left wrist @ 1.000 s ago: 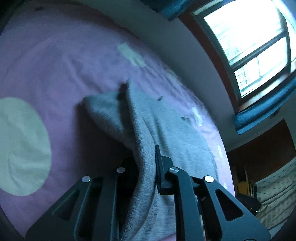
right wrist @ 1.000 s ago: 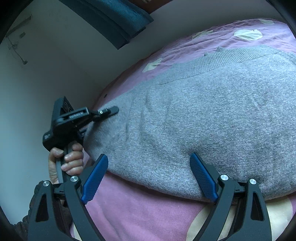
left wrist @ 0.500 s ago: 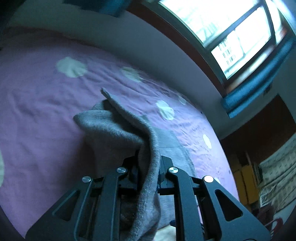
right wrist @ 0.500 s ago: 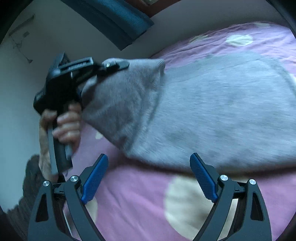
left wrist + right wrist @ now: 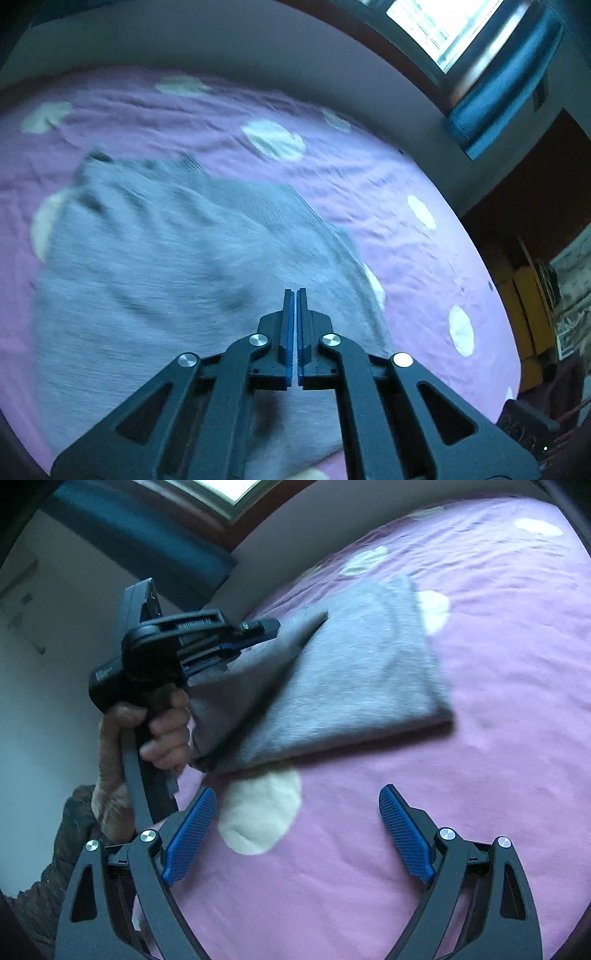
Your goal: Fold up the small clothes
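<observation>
A small grey knit garment lies folded over on the purple bed sheet. In the left wrist view my left gripper hovers just above it, with its blue pads pressed together and no cloth between them. In the right wrist view the garment lies ahead. The left gripper, held by a hand, sits over the garment's left edge. My right gripper is open and empty above the sheet, short of the garment.
The sheet has cream dots, one just ahead of the right gripper. A wall, a window and a blue curtain lie beyond the bed. Dark furniture stands at right past the bed edge.
The left gripper carried the garment's edge up and over, then let it go and shut empty. The garment now lies folded. The right gripper stayed open and drew back.
</observation>
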`<state>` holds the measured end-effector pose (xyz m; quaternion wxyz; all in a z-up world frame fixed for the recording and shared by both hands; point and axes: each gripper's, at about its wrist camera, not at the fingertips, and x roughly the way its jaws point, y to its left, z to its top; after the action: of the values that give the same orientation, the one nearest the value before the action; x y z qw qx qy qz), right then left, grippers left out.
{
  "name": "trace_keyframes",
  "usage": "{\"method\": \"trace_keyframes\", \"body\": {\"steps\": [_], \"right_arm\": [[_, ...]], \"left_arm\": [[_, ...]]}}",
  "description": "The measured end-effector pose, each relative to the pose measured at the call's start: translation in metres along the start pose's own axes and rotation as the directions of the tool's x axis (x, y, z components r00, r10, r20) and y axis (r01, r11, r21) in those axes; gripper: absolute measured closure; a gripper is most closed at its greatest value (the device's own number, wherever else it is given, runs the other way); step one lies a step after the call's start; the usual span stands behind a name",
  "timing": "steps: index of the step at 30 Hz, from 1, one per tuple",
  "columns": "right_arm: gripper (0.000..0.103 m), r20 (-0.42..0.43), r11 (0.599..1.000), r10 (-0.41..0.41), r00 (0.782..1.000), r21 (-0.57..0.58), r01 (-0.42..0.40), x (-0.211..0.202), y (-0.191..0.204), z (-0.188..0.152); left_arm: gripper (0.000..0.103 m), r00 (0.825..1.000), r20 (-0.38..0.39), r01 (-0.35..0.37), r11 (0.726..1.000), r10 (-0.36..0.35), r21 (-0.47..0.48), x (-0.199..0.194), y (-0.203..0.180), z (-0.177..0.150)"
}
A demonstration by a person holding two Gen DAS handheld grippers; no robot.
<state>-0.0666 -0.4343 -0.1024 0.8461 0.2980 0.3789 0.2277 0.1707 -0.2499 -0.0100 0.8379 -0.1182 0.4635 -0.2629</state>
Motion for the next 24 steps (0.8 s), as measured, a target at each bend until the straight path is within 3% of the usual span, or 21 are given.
{"method": "trace_keyframes", "body": {"steps": [8,13,17,24], "right_arm": [[0.014,0.02,1.0,0.027,0.999,0.002,-0.027,-0.001,-0.005,0.004],[0.014,0.02,1.0,0.011,1.0,-0.016,-0.01,0.003,-0.006,0.008],[0.014,0.021,1.0,0.003,1.0,-0.023,-0.003,0.003,-0.006,0.007],[0.014,0.021,1.0,-0.007,1.0,-0.027,0.008,0.004,-0.005,0.007]], "left_arm": [[0.098,0.996,0.008,-0.094,0.99,0.094,0.103,0.013,-0.036,-0.025],[0.066,0.986,0.063,-0.161,0.975,0.153,0.152,-0.004,-0.042,-0.032],[0.063,0.979,0.094,-0.195,0.964,0.18,0.179,-0.018,-0.043,-0.035],[0.047,0.968,0.127,-0.236,0.955,0.216,0.177,-0.044,-0.032,-0.045]]}}
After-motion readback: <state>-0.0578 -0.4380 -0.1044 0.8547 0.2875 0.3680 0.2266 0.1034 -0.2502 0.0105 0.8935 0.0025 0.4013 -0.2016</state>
